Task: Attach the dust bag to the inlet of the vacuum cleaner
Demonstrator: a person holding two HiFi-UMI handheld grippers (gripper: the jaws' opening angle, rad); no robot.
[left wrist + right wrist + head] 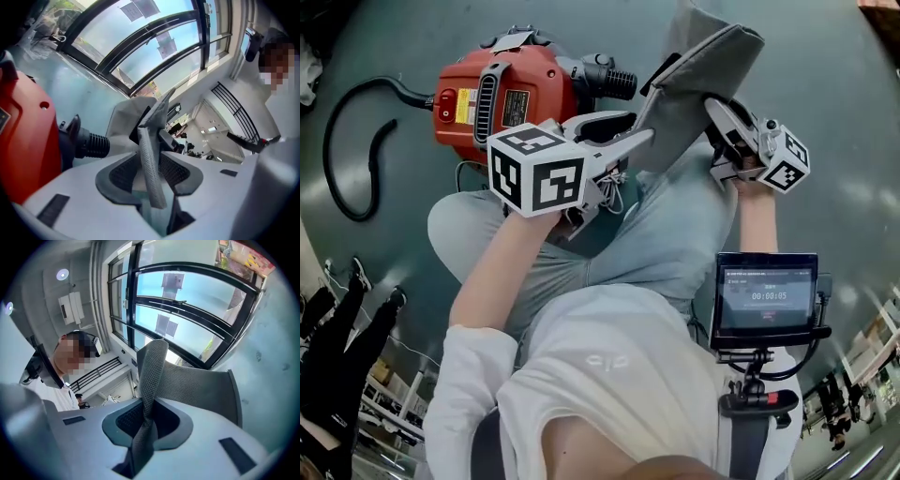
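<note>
A red vacuum cleaner [492, 98] lies on the floor, its black ribbed inlet [617, 84] pointing right toward a grey fabric dust bag [694, 89]. My left gripper [639, 141] is shut on the bag's lower left edge, just below the inlet. My right gripper [714, 111] is shut on the bag's right edge. In the left gripper view a fold of the bag [151, 159] is pinched between the jaws, with the inlet [89, 144] to the left and the red vacuum cleaner [26, 140] beside it. The right gripper view shows another fold of the bag [149, 380] clamped between the jaws.
The vacuum's black power cord [347, 141] curls on the floor at the left. A person sits on the floor with knees bent; a phone on a mount [766, 295] hangs at the lower right. Large windows [187, 301] fill the background.
</note>
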